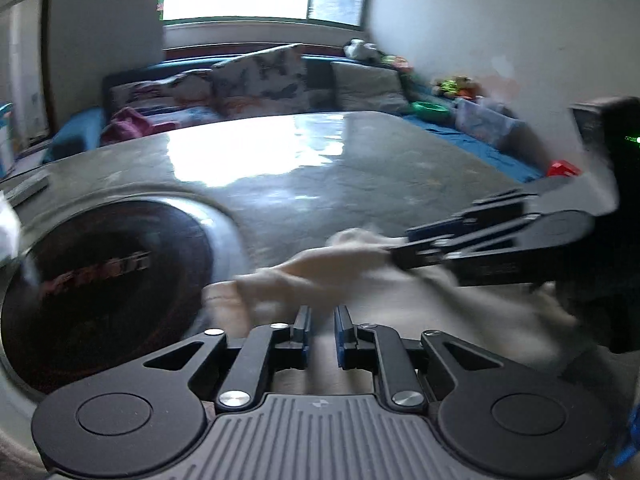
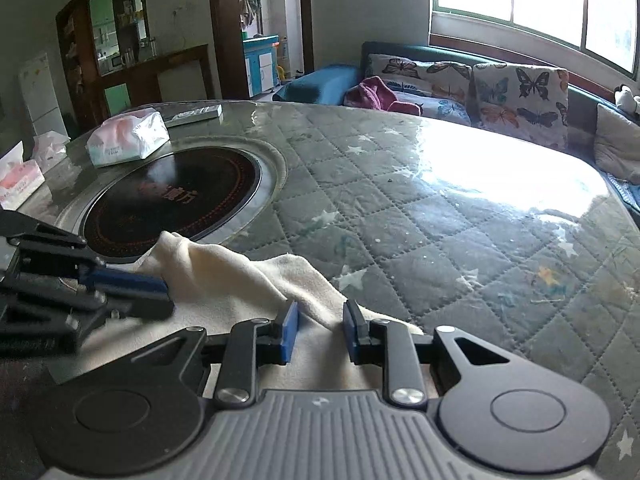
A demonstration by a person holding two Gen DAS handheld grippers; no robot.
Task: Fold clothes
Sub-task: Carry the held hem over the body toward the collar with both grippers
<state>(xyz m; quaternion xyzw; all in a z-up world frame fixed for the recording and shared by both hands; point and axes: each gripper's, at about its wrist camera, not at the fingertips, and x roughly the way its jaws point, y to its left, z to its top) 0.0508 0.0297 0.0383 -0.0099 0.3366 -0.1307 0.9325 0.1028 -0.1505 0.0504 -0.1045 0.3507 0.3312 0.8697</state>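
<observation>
A cream cloth (image 2: pixel 224 276) lies rumpled on the round table, beside the black hotplate (image 2: pixel 172 200). It also shows in the left wrist view (image 1: pixel 320 272), blurred. My left gripper (image 1: pixel 321 332) hovers over the cloth's near part with its jaws a small gap apart, nothing between them. My right gripper (image 2: pixel 320 334) is open, its blue pads on either side of a raised fold of the cloth. The right gripper also shows in the left wrist view (image 1: pixel 404 246), reaching in from the right over the cloth. The left gripper shows in the right wrist view (image 2: pixel 160 292) at the left.
The table (image 2: pixel 440 216) has a quilted grey cover under glass. A tissue pack (image 2: pixel 128 138) and a remote (image 2: pixel 196 115) lie beyond the hotplate. More tissue packs (image 2: pixel 20 176) sit at the left. A sofa (image 2: pixel 480 88) with butterfly cushions stands behind the table.
</observation>
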